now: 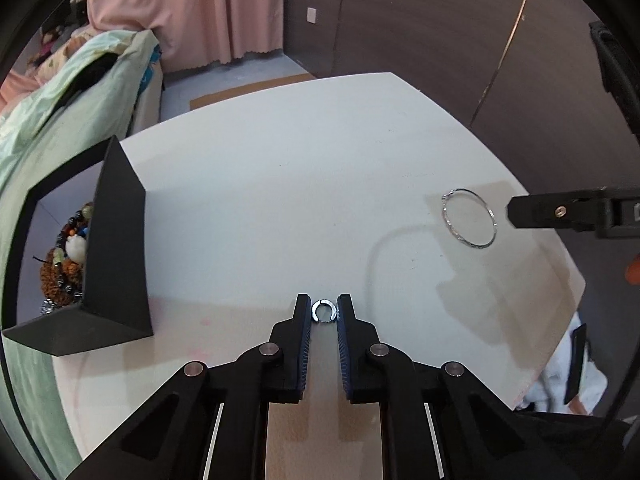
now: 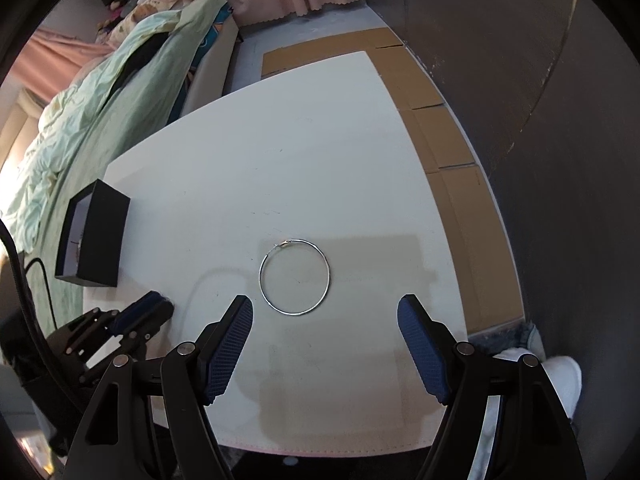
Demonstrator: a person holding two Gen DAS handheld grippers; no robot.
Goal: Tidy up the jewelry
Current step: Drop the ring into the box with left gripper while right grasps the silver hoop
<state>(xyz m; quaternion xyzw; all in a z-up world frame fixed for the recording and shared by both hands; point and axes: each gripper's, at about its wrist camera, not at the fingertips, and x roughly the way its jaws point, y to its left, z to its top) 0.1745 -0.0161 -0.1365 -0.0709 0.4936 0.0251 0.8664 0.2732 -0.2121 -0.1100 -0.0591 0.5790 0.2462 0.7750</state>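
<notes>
Left gripper (image 1: 324, 307) nearly closed, pads touching a small open silver ring (image 1: 322, 311) on the white counter (image 1: 280, 184), right gripper (image 2: 325, 312) spread wide and empty just short of a large silver hoop (image 2: 294, 277), black box (image 1: 116, 240) at counter's left edge holding beaded bracelets (image 1: 68, 256).

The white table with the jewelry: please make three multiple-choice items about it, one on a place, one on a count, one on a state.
1. Where is the small ring?
A. in the black box
B. between the left gripper's fingers
C. on the bed

2. How many pieces of jewelry lie on the bare table?
A. two
B. four
C. none

3. How is the right gripper?
A. shut on the large hoop
B. open
C. shut on nothing

Key: 1 B, the fingers flank it; 2 A, ring and large hoop; 3 B, its pads stand wide apart.
</notes>
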